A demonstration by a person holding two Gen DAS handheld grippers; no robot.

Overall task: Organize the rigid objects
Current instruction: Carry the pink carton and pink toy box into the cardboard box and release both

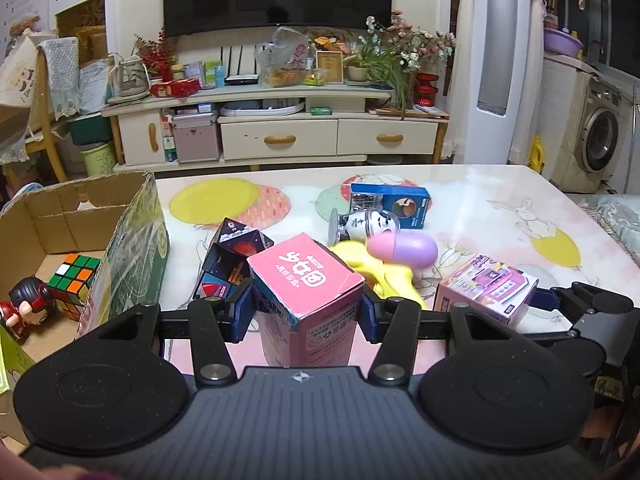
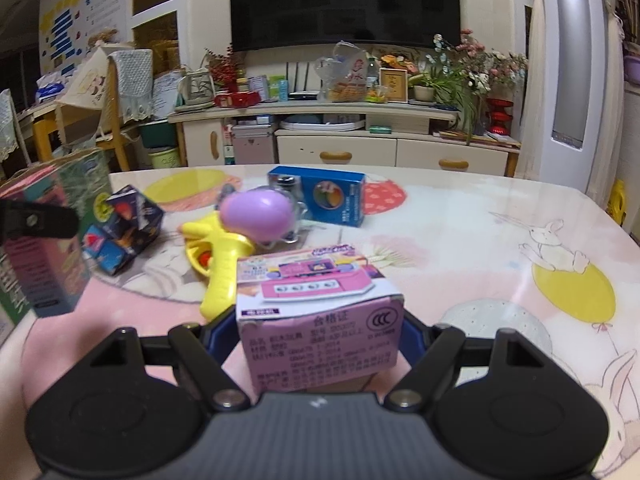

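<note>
The table's (image 2: 460,216) right half lies bare, toys crowding the left beside the carton (image 1: 136,240) at its edge. The left gripper (image 1: 306,312) clamps a tall pink box (image 1: 304,280) (upright, glossy card); the right gripper (image 2: 320,332) pinches a squat purple box (image 2: 320,320) above the tabletop.

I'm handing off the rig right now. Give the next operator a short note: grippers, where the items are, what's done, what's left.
Left gripper: shut on the pink carton, near the cardboard box.
Right gripper: shut on the purple toy box.
Done: Rubik's cube and figurine lie in the cardboard box.
Left on the table: dark folding cube, yellow toy gun, pink-purple capsule, blue box, small white toy.
</note>
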